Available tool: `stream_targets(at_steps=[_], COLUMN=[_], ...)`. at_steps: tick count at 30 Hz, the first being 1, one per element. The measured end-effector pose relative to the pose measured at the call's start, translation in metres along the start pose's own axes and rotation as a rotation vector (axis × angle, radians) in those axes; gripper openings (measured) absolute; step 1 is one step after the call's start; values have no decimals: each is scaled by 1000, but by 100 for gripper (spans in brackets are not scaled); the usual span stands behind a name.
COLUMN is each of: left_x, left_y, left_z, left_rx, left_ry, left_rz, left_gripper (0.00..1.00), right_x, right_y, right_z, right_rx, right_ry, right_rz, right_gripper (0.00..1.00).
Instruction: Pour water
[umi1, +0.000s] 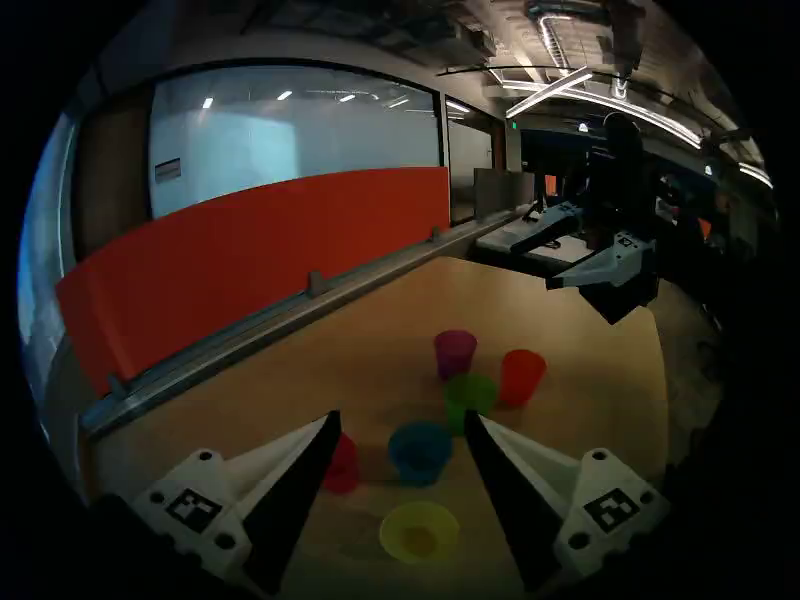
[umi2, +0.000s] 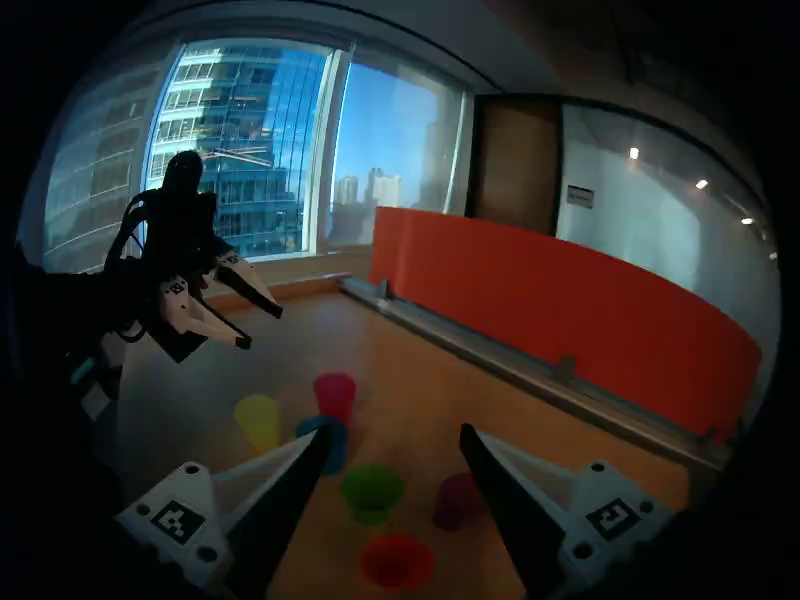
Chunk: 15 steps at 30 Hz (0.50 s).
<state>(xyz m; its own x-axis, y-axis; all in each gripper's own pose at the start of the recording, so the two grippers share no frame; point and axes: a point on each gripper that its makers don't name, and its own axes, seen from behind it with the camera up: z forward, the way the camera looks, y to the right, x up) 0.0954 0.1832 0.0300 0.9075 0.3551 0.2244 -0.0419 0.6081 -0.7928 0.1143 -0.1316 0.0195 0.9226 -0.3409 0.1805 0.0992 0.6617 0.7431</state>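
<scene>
- left gripper (umi1: 400, 416): jaws wide, holding nothing, above the wooden counter (umi1: 300, 385), pointed at the cup cluster.
- yellow translucent plastic cup (umi1: 420, 530): nearest, low between the jaws. A careless descent could clip its rim and tip it.
- blue plastic cup (umi1: 420, 450) and pink-red plastic cup (umi1: 343, 465): just behind, close together. Wide jaws going for one would likely shove the other.
- green plastic cup (umi1: 470, 393), purple plastic cup (umi1: 455, 352), orange-red plastic cup (umi1: 522, 375): bunched mid-counter, so the same knock-over risk. They look thin and may buckle or slip if squeezed hard.
- water: cannot tell which cup holds any, if any does. A fast lift or early tilt would spill it on the counter.
- right gripper (umi2: 395, 432): jaws also wide and empty, facing the cluster from the opposite side. Both reaching in at once could collide over the cups.
- orange partition panel (umi1: 250, 260): along the far counter edge, well apart, low risk.
</scene>
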Motion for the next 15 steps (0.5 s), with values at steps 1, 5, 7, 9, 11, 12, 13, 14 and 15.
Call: stream_targets(at_steps=[1, 5, 7, 9, 11, 12, 13, 14, 15], left_x=[-3, -15, -21, -28, -33, -37, -40, -43, -46], left_y=[0, 0, 0, 0, 0, 0, -1, -1, -1], left_z=[2, 10, 14, 17, 20, 22, 24, 26, 28], left_rx=[-4, -20, -27, -35, -42, -45, -48, -51, -55], left_ry=[-9, -47, -67, -88, -106, -117, -127, -138, -149], left_rz=[2, 11, 16, 21, 25, 26, 27, 28, 29], left_gripper=[91, 91, 91, 91, 91, 91, 91, 91, 91], right_x=[-3, -12, -18, -25, -31, -34, -38, -41, -45], right_y=[0, -2, -2, -1, -1, -1, -1, -2, -2], right_z=[2, 9, 12, 16, 20, 22, 24, 26, 29], right_rx=[4, 21, 28, 35, 41, 44, 48, 51, 56], right_ry=[-9, -39, -57, -76, -95, -106, -116, -125, -134], right_rz=[-2, -8, -9, -11, -12, -13, -13, -13, -13], right_gripper=[100, 100, 100, 100, 100, 100, 100, 100, 100])
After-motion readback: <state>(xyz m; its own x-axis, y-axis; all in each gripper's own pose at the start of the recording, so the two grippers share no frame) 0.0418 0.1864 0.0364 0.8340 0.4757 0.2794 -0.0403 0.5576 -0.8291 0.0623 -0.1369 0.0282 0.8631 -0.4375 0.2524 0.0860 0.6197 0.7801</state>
